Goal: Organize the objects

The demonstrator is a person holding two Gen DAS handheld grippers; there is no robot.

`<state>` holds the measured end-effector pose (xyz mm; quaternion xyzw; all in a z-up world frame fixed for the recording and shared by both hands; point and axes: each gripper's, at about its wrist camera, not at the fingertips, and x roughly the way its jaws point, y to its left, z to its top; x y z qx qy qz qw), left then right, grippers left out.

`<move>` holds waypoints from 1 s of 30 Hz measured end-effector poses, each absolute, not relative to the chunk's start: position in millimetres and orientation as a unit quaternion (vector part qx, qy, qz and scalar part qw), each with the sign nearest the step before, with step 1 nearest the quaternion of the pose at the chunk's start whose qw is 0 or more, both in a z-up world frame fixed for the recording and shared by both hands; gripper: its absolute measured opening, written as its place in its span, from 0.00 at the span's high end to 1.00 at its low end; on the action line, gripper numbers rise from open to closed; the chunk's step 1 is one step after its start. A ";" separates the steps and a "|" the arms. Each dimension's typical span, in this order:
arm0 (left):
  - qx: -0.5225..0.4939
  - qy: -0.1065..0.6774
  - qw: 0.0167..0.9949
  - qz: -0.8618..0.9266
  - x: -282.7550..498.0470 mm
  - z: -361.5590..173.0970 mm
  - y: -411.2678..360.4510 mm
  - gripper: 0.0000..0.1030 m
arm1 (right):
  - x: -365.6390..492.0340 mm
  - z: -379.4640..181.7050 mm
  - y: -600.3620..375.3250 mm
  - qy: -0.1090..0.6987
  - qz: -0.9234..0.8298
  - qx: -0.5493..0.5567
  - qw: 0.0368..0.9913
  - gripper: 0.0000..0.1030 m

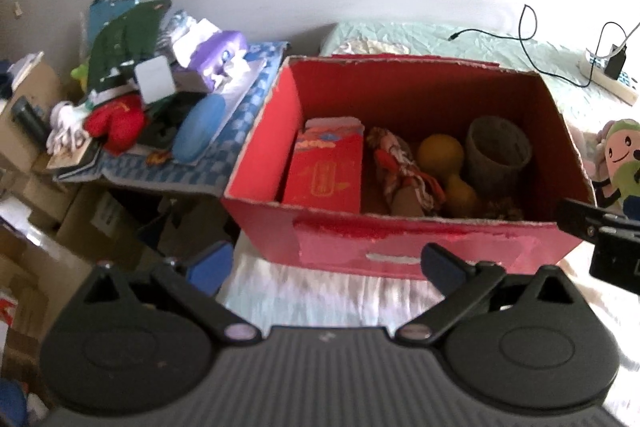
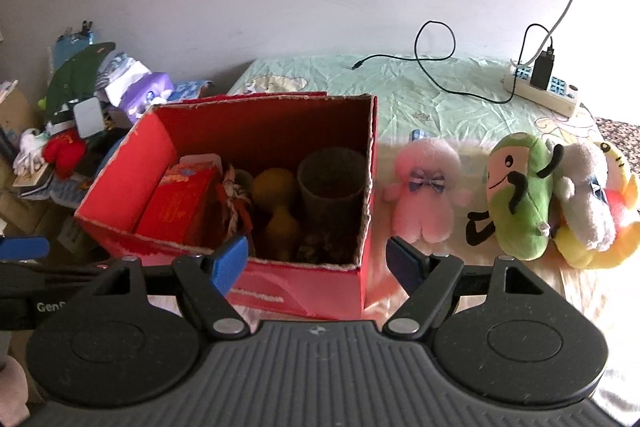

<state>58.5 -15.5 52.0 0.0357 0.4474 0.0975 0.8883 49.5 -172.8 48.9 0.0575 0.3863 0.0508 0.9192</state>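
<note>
Sitting on the bed, the red box (image 2: 256, 283) holds a red carton (image 1: 326, 171), yellow gourd toy (image 1: 444, 155) and grey cup (image 1: 498, 151); right of the box lie plush toys (image 2: 516, 195); left gripper (image 1: 328, 267) and right gripper (image 2: 316, 263) both gape wide, empty, near the box's front wall

**Colours and patterns across the bed and box**

The cardboard box (image 2: 256, 291) is coloured red, with worn pale patches along its front. Inside it, a red carton (image 2: 176, 205) printed in gold, a red-and-white patterned cloth bundle (image 1: 400, 167), a yellow gourd-shaped toy (image 1: 444, 159) and a grey cup (image 2: 332, 183) are seen. The bed sheet (image 2: 440, 99) is pale green. Beside the box, a pink plush (image 2: 424, 195) with a blue checked bow and a green plush (image 2: 520, 199) with black markings are shown. The gripper pads (image 2: 230, 263) are blue.
</note>
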 end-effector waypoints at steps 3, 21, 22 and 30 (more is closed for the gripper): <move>0.033 0.453 0.885 0.104 53.0 50.2 -16.9 0.02 | 44.5 46.9 -172.3 0.389 0.060 0.055 0.918 0.24; 0.049 0.459 0.887 0.021 76.7 57.1 5.1 0.00 | 59.2 57.1 -150.3 0.394 0.019 0.078 0.916 0.24; 0.042 0.458 0.888 0.011 79.2 57.0 8.7 0.00 | 60.4 57.4 -148.8 0.391 0.016 0.078 0.917 0.24; 0.008 0.472 0.881 -0.014 98.2 52.8 27.6 0.01 | 66.2 56.0 -139.2 0.389 -0.006 0.086 0.917 0.24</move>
